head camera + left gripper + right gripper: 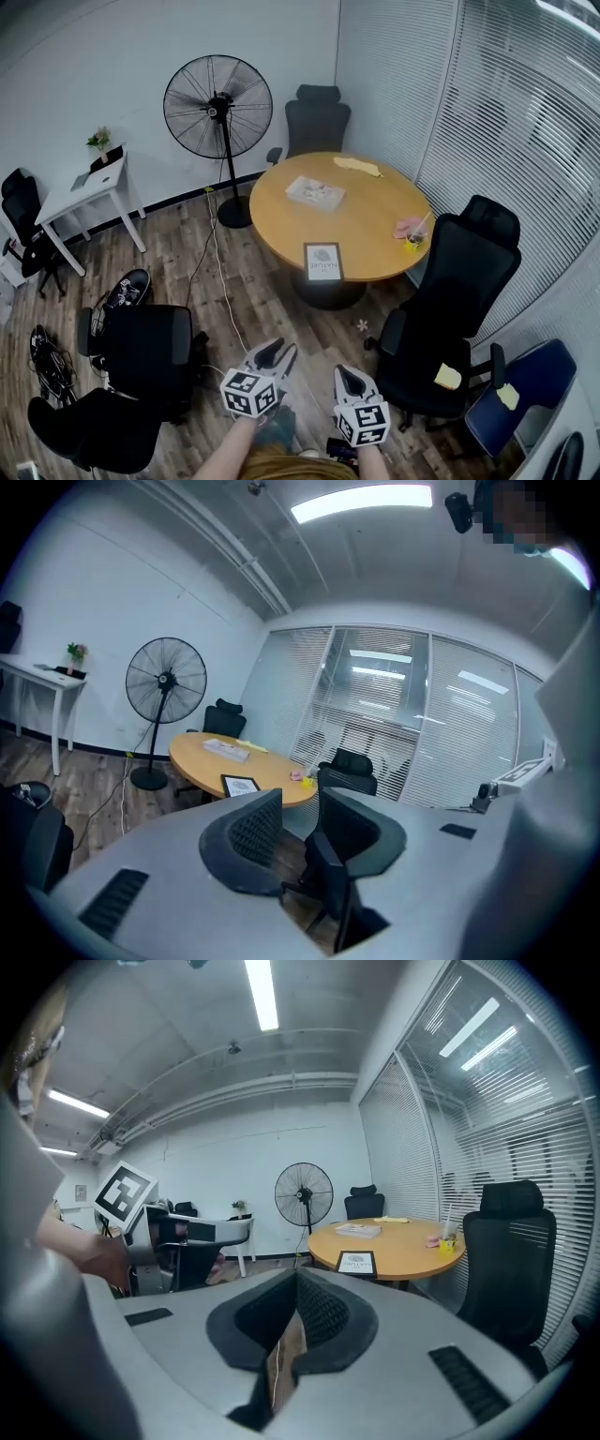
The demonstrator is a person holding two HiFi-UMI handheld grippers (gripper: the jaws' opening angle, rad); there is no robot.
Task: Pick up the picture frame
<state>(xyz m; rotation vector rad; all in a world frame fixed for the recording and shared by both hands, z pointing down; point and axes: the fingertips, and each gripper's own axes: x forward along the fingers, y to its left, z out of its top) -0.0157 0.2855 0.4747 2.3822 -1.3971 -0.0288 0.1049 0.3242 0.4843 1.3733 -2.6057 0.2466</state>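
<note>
Head view: both tools sit at the bottom edge, held side by side over the wooden floor. The left tool (277,357) has its jaws apart with nothing between them. The right tool (349,379) has its jaws drawn together and is empty. Well ahead of both stands a round wooden tabletop (370,225). The picture frame (323,262) stands at the tabletop's nearest edge, almost straight ahead of the two tools and well apart from them. Farther back on the tabletop lies a flat book (315,192). A black office chair (459,281) stands ahead and to the right of the right tool, and a pedestal fan (217,106) stands far ahead to the left.

Left gripper view: the left tool (300,799) shows its two dark pads spread, with only the office chair (349,764) and the floor visible in the gap. The picture frame (240,785) shows just above the left pad, far off on the tabletop (202,757).

Right gripper view: the right tool (296,1279) has its pads meeting at the tips, leaving only a thin slit lower down, and it holds nothing. The picture frame (356,1262) stands ahead and slightly right of the tips on the tabletop (403,1241), not touched.
</note>
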